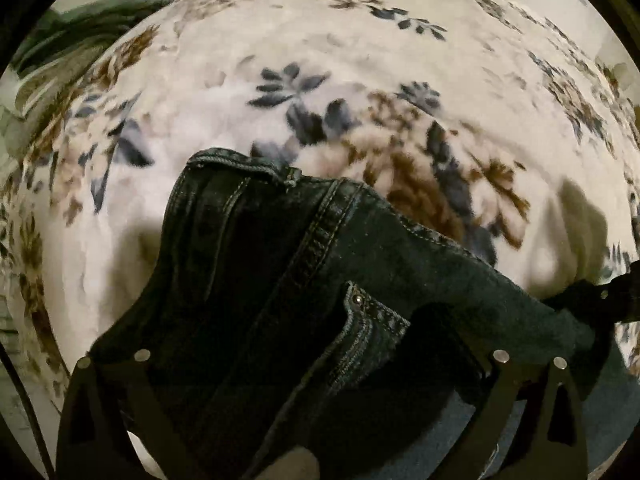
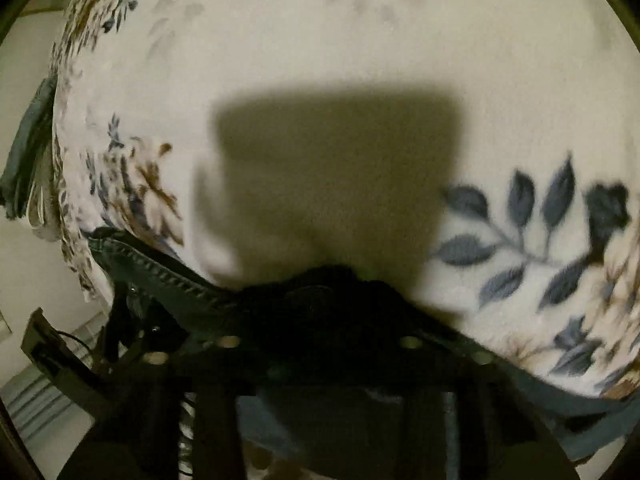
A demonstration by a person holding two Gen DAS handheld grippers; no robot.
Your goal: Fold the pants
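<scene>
Over a floral blanket both my grippers carry the pants, dark denim, lifted off the surface and bunched at the waist end; on the left wrist view the waistband corner, a belt loop and a rivet at the pocket edge all show; cloth drapes down between and over the left gripper, its fingers standing wide at either side of the frame with denim filling the gap; I can't tell whether they actually pinch the cloth or it just hangs across them; denim stretches off to the right edge of this view toward a dark part there, likely my other gripper, too small to be sure.

Right wrist view: right gripper with its fingers drawn fairly narrow, a dark wad of the pants clamped between the tips; a stitched seam runs up-left from the grip; a big blocky shadow falls on the blanket just ahead; blue leaf print to the right, brown flowers left; view blurred; a green cloth lies at the far-left edge of the blanket in the left view.
</scene>
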